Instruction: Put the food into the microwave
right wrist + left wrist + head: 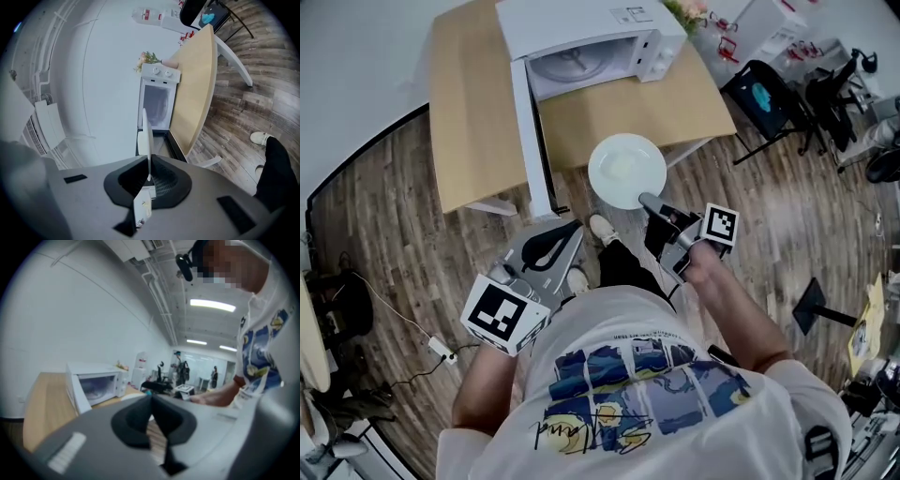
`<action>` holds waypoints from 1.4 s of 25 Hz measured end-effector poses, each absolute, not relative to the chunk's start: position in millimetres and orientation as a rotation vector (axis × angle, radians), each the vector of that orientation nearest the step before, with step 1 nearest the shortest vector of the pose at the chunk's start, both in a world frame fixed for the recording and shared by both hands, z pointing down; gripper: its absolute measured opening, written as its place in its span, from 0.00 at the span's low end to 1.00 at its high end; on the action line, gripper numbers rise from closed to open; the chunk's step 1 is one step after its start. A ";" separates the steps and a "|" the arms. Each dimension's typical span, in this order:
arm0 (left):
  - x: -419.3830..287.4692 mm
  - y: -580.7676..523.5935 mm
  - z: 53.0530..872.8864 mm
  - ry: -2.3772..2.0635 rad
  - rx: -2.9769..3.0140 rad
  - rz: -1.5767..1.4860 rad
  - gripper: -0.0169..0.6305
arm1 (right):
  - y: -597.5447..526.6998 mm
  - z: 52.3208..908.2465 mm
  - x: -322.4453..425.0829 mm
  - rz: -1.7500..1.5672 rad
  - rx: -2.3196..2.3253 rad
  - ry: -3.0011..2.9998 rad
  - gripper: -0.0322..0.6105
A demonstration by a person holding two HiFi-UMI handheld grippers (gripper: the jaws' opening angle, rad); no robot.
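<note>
standing beside this, i'd start with the big light-wood table (478, 112), since the white box-shaped microwave (581, 23) sits toward its far side and the person stands short of it on the wood-plank floor (394, 234). the microwave's white door (523, 131) is swung wide open toward the person, reaching past the table's near edge, and the round glass turntable (577, 64) shows in the open cavity. the round white plate (626, 171) hangs in the air about at the table's near edge, well apart from the cavity. it is carried by the right gripper (649, 201), whose jaws are clamped on the near rim. from that gripper's own view the plate (145, 136) is a thin edge pinched between the pads. the food on it is only a pale patch i can't make out. the left gripper (572, 232) is low, just beside the door's outer end, jaws pressed together with nothing between them. to my eye the step is the carry-in. a rim pinch gives the plate plenty of leverage, so it wants holding level and moving slowly. i'd steer it to the right of the open door, over the cavity's sill without clipping the frame, set it flat on the turntable, then let go. the idle left gripper looks well placed for the door afterwards.
</note>
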State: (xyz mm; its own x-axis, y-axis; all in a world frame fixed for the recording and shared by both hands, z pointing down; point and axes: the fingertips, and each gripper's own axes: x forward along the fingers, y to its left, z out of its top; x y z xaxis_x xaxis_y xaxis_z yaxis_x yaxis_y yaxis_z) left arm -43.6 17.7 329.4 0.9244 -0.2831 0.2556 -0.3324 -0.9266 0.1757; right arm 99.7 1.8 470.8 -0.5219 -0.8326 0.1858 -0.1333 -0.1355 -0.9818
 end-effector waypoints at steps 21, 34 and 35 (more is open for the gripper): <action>13.9 -97.0 316.6 -0.729 2.806 0.420 0.04 | -215.0 520.3 148.3 -1.816 -1.046 1.682 0.07; 8.6 -121.5 319.5 -0.930 2.722 0.453 0.04 | -314.1 548.0 143.9 -1.816 -1.026 1.664 0.07; 8.4 -121.6 320.2 -0.942 2.714 0.456 0.04 | -320.4 550.5 145.0 -1.814 -1.029 1.659 0.07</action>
State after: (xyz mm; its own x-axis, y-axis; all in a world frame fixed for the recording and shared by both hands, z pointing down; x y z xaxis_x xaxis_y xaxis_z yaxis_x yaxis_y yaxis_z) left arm 8.4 -121.6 320.2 0.7447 -0.5598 0.3633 -0.6321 -0.7663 0.1151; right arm 145.0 -320.4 550.5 -0.6068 -0.7665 0.2104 -0.1415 -0.1563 -0.9775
